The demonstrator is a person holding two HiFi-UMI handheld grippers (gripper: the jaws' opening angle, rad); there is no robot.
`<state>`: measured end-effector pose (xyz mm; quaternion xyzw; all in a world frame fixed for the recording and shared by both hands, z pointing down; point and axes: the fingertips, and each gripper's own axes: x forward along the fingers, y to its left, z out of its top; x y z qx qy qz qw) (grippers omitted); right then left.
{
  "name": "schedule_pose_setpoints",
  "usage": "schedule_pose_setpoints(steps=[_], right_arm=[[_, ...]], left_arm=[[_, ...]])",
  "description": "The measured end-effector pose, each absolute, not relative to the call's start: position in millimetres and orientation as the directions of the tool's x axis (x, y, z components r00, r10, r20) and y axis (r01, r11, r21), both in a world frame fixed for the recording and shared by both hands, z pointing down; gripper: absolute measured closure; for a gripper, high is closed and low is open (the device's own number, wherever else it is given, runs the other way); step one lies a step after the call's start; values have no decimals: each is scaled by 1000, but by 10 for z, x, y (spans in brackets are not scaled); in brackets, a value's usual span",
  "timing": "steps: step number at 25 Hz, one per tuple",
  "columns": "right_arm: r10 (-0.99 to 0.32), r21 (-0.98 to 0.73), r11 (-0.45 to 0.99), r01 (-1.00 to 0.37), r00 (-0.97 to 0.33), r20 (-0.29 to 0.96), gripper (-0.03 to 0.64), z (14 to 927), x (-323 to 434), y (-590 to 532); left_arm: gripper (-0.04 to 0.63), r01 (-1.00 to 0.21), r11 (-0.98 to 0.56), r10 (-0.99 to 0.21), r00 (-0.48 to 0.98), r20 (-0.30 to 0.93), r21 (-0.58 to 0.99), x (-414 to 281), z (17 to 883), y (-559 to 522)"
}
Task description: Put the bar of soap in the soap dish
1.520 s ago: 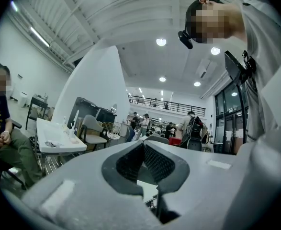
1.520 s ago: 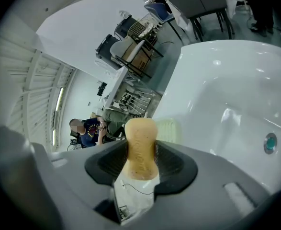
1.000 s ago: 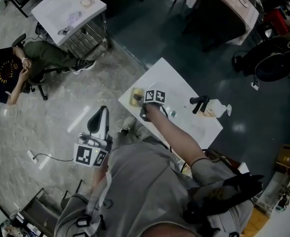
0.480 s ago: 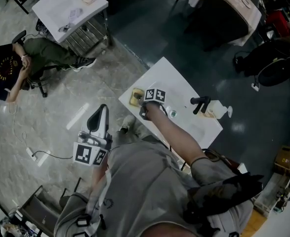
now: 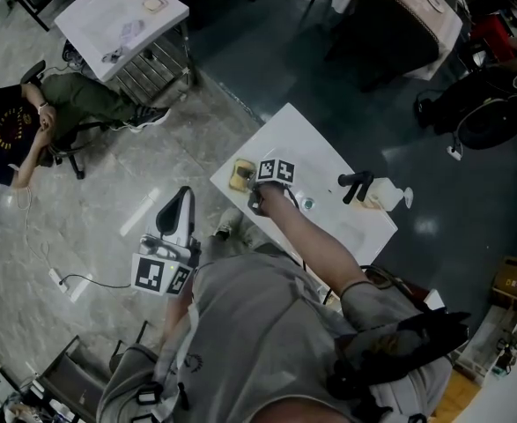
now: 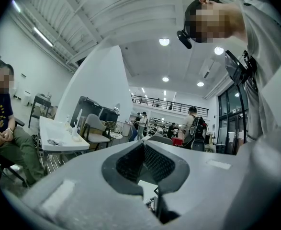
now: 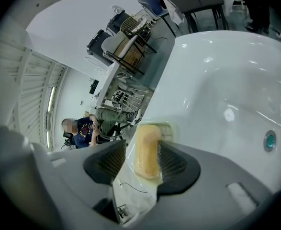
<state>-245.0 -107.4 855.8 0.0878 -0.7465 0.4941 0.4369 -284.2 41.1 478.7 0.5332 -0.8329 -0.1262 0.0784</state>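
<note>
The yellow soap bar [image 7: 147, 150] lies in a clear soap dish [image 7: 173, 126] near the left corner of the white table [image 5: 315, 152]. My right gripper [image 7: 141, 158] points down at it with a jaw on each side. Its jaws are opening: the right pad touches the bar and a gap shows at the left pad. In the head view the soap [image 5: 240, 176] sits just left of the right gripper [image 5: 252, 184]. My left gripper [image 5: 176, 220] hangs off the table over the floor, level, its jaws [image 6: 143, 163] shut on nothing.
On the table stand a black-handled tool [image 5: 355, 183], a pale pump bottle [image 5: 387, 194] and a small teal cap [image 7: 270, 140]. A seated person [image 5: 11, 130] and another white table [image 5: 121, 16] are at the far left. Dark floor surrounds the table.
</note>
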Motion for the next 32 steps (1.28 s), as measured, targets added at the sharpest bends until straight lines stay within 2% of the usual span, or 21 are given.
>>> schedule_pose_setpoints(steps=[9,17,32], right_arm=[[276,-676,557,-482,-661,698,396,8127,-2531,-1193],[244,-682,657,-320,-766,595,396,7177,-2643,-1214],[118,-615,773,-153,-919,377,386,5671,-2403,-1590]], left_arm=[[595,-884,368,-921,-389,-15,289,-2799,4762,319],[595,-907,321,-940,-341,-28,273,-2761,4689,203],[595,-979,100,-989,-117,-88,177,-2595,4347,-519]])
